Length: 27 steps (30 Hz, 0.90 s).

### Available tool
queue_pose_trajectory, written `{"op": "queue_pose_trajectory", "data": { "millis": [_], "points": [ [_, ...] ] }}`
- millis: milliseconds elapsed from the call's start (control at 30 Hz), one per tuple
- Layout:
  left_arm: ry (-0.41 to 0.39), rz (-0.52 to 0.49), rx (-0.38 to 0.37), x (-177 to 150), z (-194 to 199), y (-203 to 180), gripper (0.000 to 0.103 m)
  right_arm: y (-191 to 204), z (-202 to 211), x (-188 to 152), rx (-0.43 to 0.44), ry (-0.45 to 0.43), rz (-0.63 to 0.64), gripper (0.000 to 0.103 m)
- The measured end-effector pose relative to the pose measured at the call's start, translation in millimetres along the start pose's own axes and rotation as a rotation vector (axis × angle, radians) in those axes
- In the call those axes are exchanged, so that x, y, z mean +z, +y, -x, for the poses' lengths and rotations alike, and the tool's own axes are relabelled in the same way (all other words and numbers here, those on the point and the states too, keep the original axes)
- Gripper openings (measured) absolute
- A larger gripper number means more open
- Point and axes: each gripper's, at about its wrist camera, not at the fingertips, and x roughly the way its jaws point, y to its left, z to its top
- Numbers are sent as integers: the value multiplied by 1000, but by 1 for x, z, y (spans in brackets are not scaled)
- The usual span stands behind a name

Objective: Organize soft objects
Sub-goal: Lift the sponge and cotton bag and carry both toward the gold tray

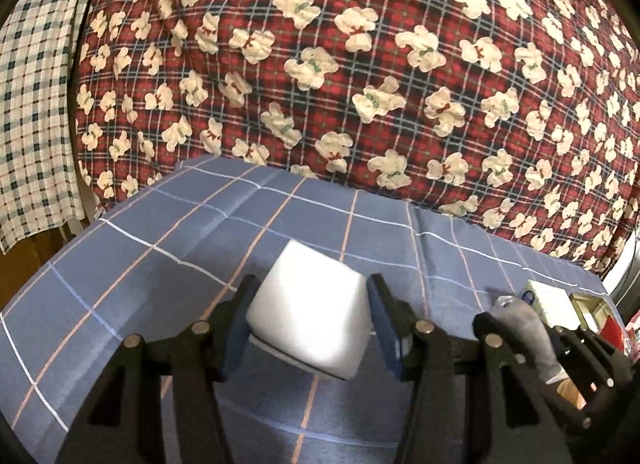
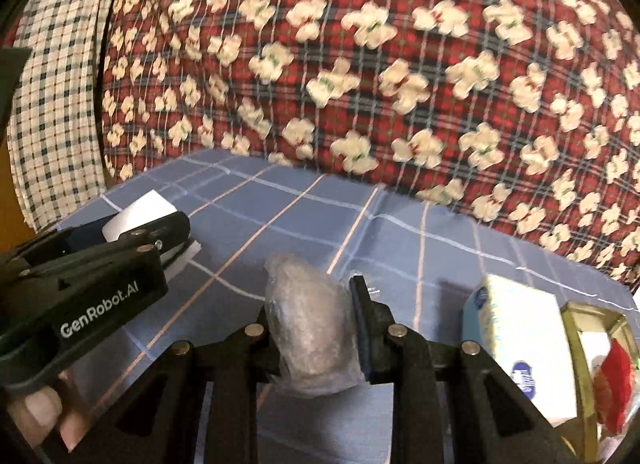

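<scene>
A: Blue checked sheet (image 1: 132,264) is lying open ahead, red bear-print quilt (image 1: 360,64) bounding its far edge.

B: Left tongs (image 1: 310,304) are clamping the white foam block (image 1: 310,312); right tongs (image 2: 312,312) are squeezing a grey plastic-wrapped bundle (image 2: 310,324) (tissue box (image 2: 516,336) just beside).

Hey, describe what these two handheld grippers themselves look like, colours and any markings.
Both grippers, left and right, are matte black plastic linkages with silver round pivot pins and dark blue finger pads. The left gripper's body carries white "GenRobot.AI" lettering. No cables or sleeves show; bare fingertips grip it.
</scene>
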Motion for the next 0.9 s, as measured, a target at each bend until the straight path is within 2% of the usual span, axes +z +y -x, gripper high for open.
{"op": "queue_pose_trajectory", "data": {
  "millis": [233, 567, 900],
  "points": [
    [-36, -43, -15, -1, 6, -15, 54, -9, 26, -8, -42, -84, -11, 27],
    [-99, -175, 28, -6, 14, -52, 54, -25, 47, -19, -79, -151, -35, 27],
    [-139, -215, 47, -11, 24, -66, 56, -40, 54, -24, -91, -166, -75, 27]
  ]
}}
